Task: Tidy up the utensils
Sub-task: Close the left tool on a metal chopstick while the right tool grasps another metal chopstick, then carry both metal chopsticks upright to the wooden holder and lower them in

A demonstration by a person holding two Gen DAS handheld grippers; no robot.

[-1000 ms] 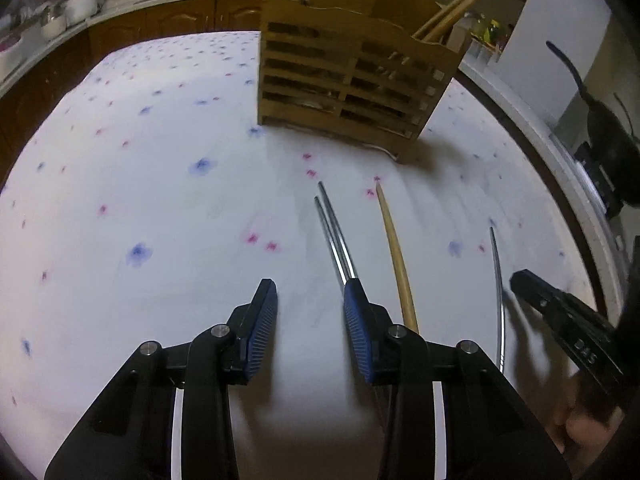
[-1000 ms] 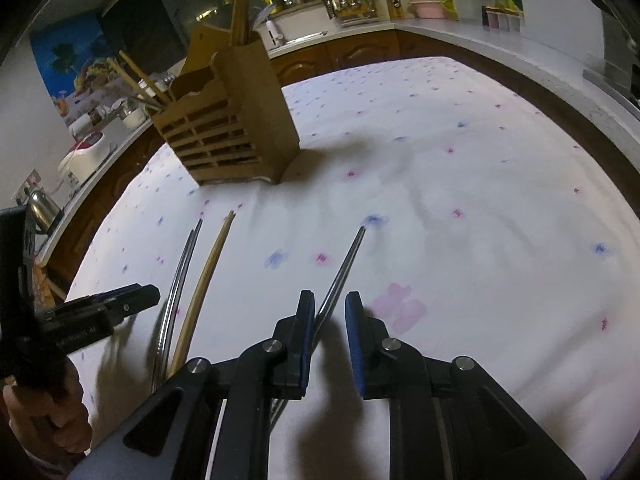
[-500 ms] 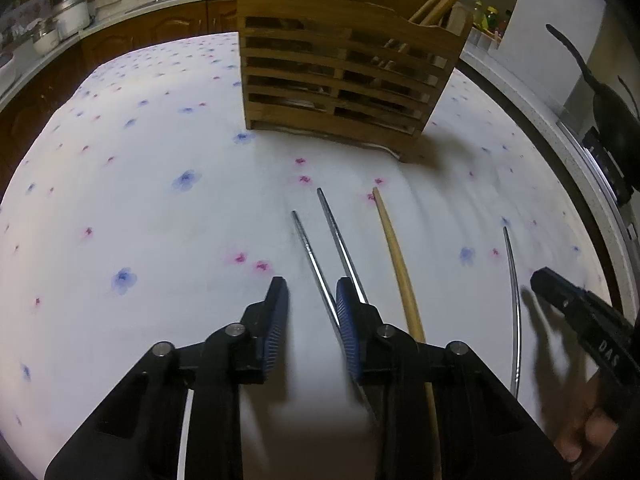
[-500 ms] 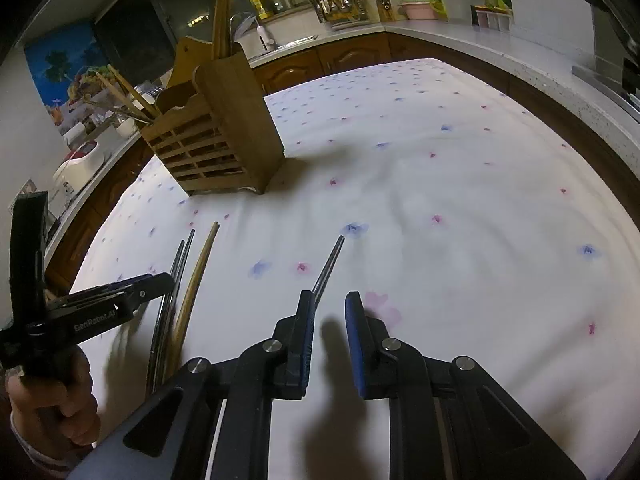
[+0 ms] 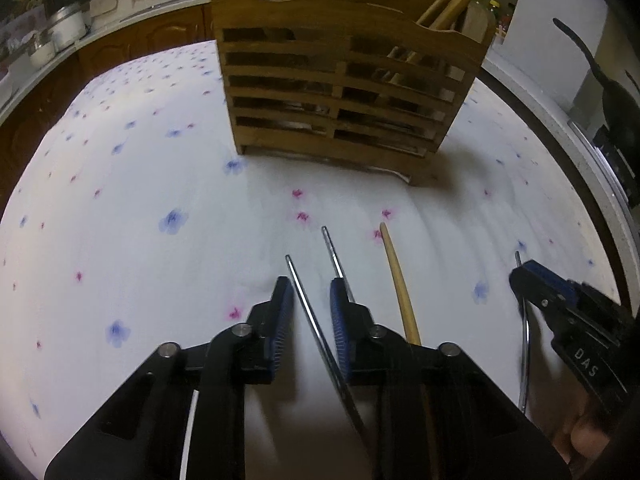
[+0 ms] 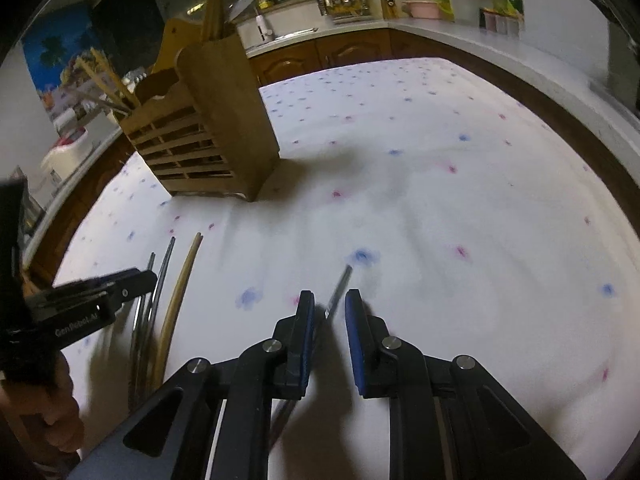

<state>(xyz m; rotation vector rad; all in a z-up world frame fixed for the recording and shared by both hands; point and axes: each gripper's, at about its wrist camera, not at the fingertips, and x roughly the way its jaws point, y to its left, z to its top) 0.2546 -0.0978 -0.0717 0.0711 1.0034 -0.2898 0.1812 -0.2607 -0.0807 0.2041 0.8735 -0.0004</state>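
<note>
A slatted wooden utensil holder (image 5: 340, 92) (image 6: 208, 128) stands on the flowered cloth with wooden chopsticks in it. My left gripper (image 5: 310, 304) (image 6: 148, 276) is closing, and a metal chopstick (image 5: 300, 284) lies slanted between its pads with a gap still showing. A second metal chopstick (image 5: 332, 252) and a wooden chopstick (image 5: 396, 280) (image 6: 184, 276) lie just to its right. My right gripper (image 6: 330, 312) (image 5: 520, 276) stands narrowly open astride another metal chopstick (image 6: 340, 284) (image 5: 525, 344), whose tip pokes out ahead of the pads.
The white tablecloth (image 6: 440, 200) has dark table edges all round. A kitchen counter (image 6: 340, 28) with a dish rack and containers runs behind it. A black object (image 5: 616, 112) sits beyond the right edge. A person's hand (image 6: 40, 412) grips the left tool.
Both grippers have moved forward towards the holder. The left jaws have narrowed around one metal chopstick, now split from its twin. The right gripper has slid further along its chopstick.
</note>
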